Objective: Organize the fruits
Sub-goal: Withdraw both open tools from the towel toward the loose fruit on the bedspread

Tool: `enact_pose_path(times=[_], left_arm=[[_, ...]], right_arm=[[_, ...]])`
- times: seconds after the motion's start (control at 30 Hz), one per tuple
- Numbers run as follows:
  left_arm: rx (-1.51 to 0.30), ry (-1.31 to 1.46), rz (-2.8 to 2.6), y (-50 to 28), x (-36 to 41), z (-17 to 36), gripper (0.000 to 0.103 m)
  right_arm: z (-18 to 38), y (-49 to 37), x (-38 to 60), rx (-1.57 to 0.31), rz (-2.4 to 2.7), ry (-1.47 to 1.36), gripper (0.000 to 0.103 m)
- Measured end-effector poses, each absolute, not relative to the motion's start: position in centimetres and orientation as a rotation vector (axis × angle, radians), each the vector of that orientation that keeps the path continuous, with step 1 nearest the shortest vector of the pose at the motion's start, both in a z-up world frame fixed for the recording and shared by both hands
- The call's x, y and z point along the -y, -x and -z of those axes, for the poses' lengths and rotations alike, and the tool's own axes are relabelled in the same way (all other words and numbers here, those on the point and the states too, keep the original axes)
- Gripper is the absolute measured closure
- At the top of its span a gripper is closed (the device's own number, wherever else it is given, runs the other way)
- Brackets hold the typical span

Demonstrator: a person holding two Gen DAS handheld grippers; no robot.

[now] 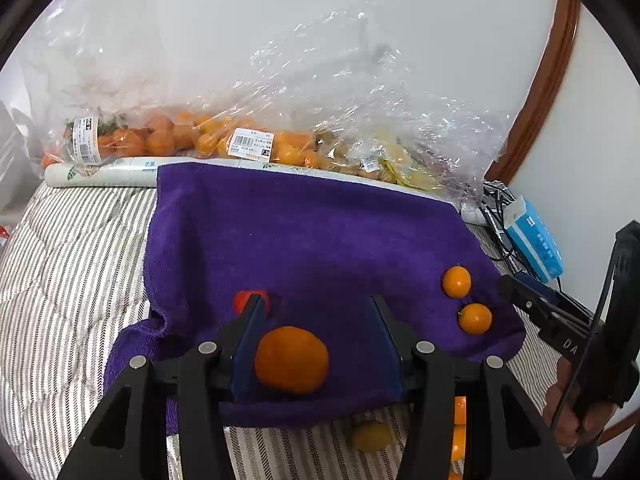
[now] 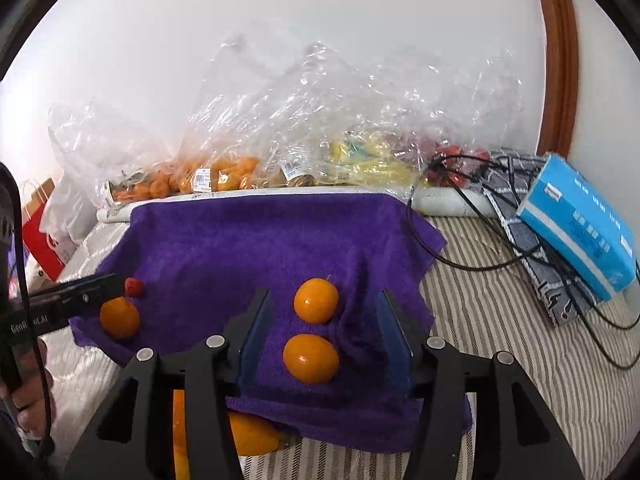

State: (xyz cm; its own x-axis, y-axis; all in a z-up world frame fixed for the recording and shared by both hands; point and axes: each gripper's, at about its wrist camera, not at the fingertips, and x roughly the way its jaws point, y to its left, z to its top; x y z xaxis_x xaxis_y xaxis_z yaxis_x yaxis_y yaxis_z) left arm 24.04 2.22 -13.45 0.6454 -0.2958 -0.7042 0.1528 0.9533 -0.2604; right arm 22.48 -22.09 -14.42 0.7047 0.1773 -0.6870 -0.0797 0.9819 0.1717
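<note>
Right wrist view: purple towel (image 2: 256, 240) on striped bedding (image 2: 500, 300), white wall (image 2: 320, 20) behind; both tongs apart, empty.

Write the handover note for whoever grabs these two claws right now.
Left claw: open, straddling the larger orange on the purple towel; the pads do not grip it.
Right claw: open, nothing gripped; two small oranges lie between its fingers.
A small red fruit also sits on the towel.
The bagged fruit lies along the wall behind it.
Done: four fruits laid out on the towel.
Left: grouping them, and the fruit in the bags.
</note>
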Motion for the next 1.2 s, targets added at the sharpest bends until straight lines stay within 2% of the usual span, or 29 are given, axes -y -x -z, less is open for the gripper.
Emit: enact_pose_path(times=[0.63,1.2], left_arm=[[-0.77,0.175,0.288,-17.4,-2.9,9.5,0.053],[-0.8,0.172,0.272,-12.4,-2.3,8.8,0.053]], right_arm=[[10.0,-15.2,22.1,-0.756,-0.155,-0.148,0.049],[8.7,-10.4,21.4,-0.715,-0.208,-0.172,0.049]])
